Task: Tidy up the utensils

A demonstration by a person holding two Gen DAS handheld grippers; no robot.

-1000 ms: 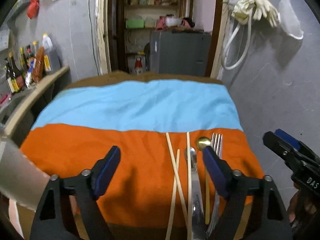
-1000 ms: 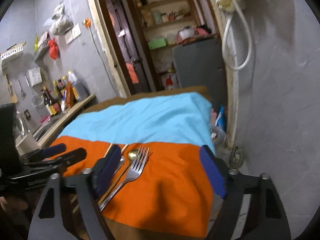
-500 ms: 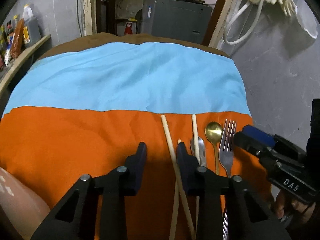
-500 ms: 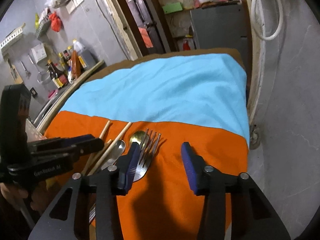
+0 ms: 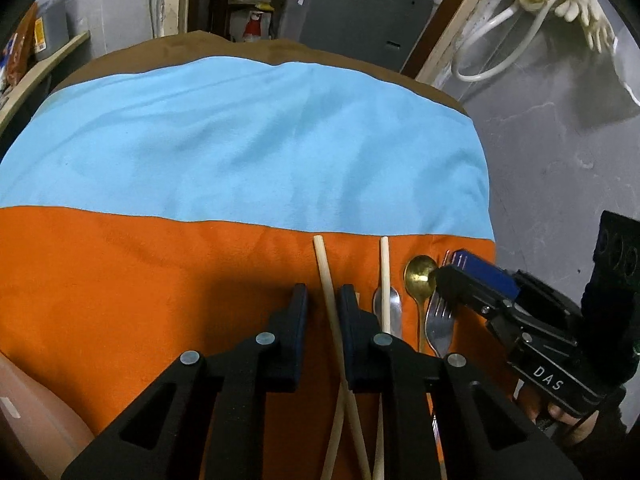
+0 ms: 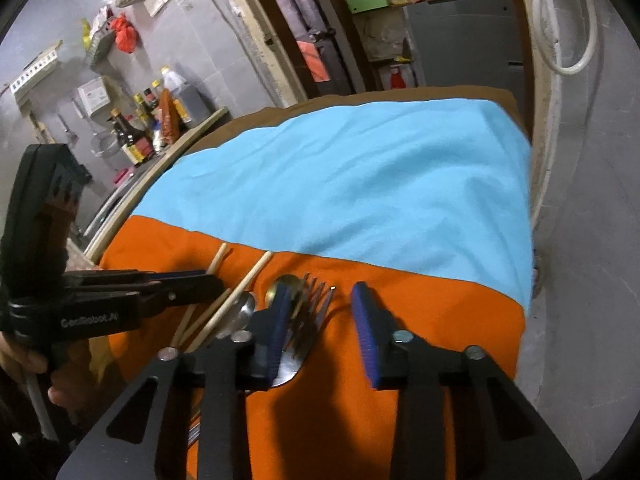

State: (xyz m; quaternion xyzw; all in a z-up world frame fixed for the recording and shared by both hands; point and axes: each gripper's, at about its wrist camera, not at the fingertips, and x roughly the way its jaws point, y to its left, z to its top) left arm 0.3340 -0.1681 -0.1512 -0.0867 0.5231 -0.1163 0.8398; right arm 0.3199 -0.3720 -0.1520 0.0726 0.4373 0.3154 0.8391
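My left gripper (image 5: 323, 300) has just been closing; its jaws stand narrow around a pale wooden chopstick (image 5: 326, 276), contact unclear. My right gripper (image 6: 320, 320) has also been narrowing, half-open over the silver steel fork (image 6: 308, 320), not gripping. A second chopstick (image 5: 385, 276), silver spoon (image 5: 394, 304) and gold spoon (image 5: 418, 276) crowd between them on the orange cloth (image 5: 140, 280), below the blue cloth (image 5: 240, 140).

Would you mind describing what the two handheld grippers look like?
Both are black plastic frames with silver round fasteners and two fingers faced with ribbed blue pads. The left gripper carries pale lettering on its side in the right wrist view; the right gripper shows white letters "DAS" in the left wrist view. No sleeves or cables are clearly visible.
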